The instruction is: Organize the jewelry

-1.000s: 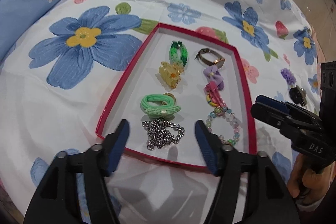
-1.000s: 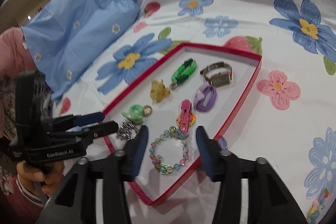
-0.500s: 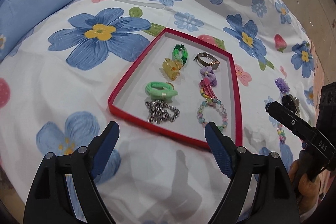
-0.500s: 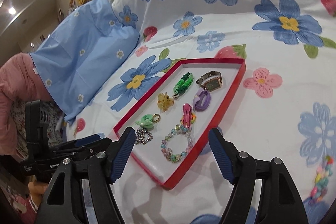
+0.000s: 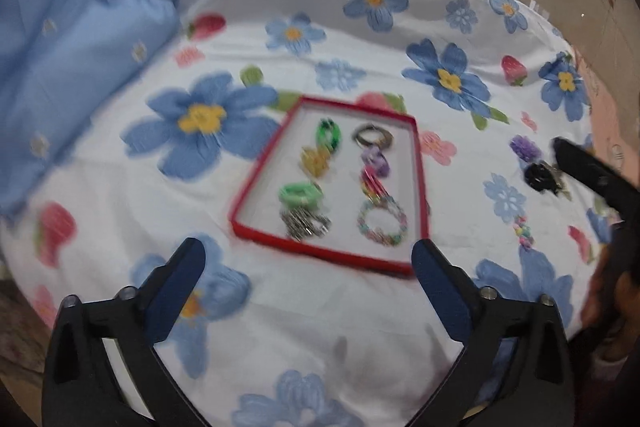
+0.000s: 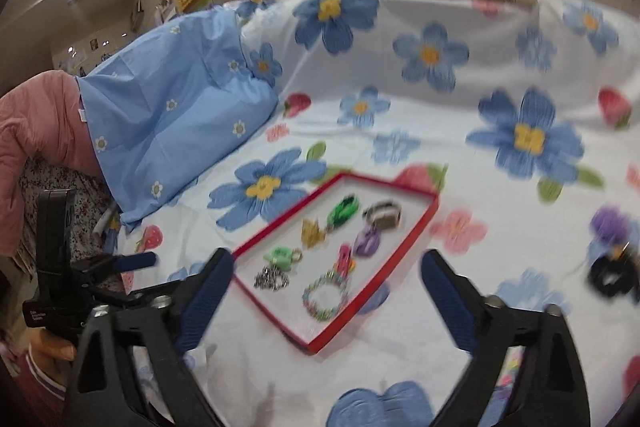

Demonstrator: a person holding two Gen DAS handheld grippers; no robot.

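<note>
Flowered bedsheet [image 5: 320,327], red tray [image 5: 418,187] of jewelry, left gripper [image 5: 308,261] and right gripper [image 6: 326,273] opening wide, empty.

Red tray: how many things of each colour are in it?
Green: 2, the braided band and the hair tie
Yellow: 1, the yellow clip
Purple: 1, the scrunchie
Pink: 1, the pink clip
Silvery: 2, the chain and the watch
Many-coloured: 1, the bead bracelet
Total in the red tray: 8

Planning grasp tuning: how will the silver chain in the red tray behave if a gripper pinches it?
The silver chain lies bunched in a loose heap of links, so it will probably hang limp and unspool from one pinch. It looks like metal, so likely heavyish for its size. In the red tray it sits against the green hair tie and may drag it.
</note>
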